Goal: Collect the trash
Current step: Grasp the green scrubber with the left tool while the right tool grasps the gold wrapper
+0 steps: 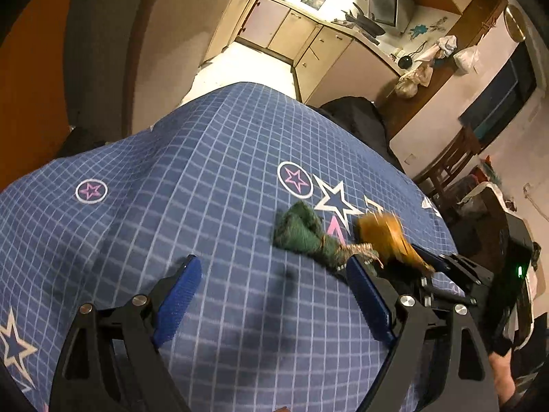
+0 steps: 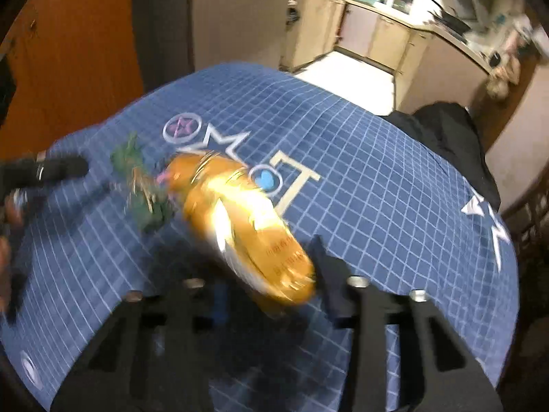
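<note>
Starting at the left, our left gripper (image 1: 274, 274) hangs over the blue grid-patterned tablecloth printed with stars (image 1: 137, 158), its blue-padded fingers (image 1: 178, 302) spread wide with only bare cloth between them. Just past its right finger lies a crumpled dark green wrapper (image 1: 298, 230), touching the cloth beside a large white star. Next to that, further right, is the shiny orange-gold foil snack packet (image 1: 384, 233), one end of it pinched in our right gripper (image 2: 274, 295). From the right wrist view the picture is blurred, but the black jaws have come together on the near end of the packet (image 2: 240, 219), which stretches away from us toward the green wrapper (image 2: 137, 171).
</note>
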Tool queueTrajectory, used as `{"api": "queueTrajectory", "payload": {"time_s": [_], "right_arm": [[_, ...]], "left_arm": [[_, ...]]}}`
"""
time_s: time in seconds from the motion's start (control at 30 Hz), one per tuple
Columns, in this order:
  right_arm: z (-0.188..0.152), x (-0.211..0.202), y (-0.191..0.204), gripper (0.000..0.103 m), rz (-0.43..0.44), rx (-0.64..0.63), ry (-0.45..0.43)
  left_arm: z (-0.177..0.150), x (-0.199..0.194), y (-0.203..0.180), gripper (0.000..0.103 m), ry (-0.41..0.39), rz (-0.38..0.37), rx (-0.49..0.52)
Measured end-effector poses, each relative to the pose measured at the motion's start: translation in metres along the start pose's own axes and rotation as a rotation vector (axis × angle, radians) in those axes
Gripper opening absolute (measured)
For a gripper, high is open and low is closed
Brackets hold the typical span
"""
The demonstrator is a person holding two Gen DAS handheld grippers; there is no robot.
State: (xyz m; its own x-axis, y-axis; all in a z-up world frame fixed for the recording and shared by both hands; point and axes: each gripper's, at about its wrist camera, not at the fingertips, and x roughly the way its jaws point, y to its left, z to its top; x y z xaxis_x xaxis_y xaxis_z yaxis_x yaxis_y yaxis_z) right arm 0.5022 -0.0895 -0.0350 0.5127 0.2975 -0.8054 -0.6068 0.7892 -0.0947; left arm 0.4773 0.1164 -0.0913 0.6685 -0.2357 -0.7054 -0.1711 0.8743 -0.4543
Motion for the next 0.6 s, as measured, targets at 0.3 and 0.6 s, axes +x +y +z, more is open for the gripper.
{"api": "queueTrajectory", "payload": {"time_s": [0.3,0.6], "right_arm": [[-0.008,-0.017,0.059,0.026,0.208,-0.049,0.076],[-0.039,-0.046,0.019,0.022,0.390,0.233,0.109]], "left_arm": [[0.005,0.009,-0.008,0.086,0.017,-0.015,0.046],[0.001,0.003,-0.002,0.086,0.030,-0.021,0.025]]}}
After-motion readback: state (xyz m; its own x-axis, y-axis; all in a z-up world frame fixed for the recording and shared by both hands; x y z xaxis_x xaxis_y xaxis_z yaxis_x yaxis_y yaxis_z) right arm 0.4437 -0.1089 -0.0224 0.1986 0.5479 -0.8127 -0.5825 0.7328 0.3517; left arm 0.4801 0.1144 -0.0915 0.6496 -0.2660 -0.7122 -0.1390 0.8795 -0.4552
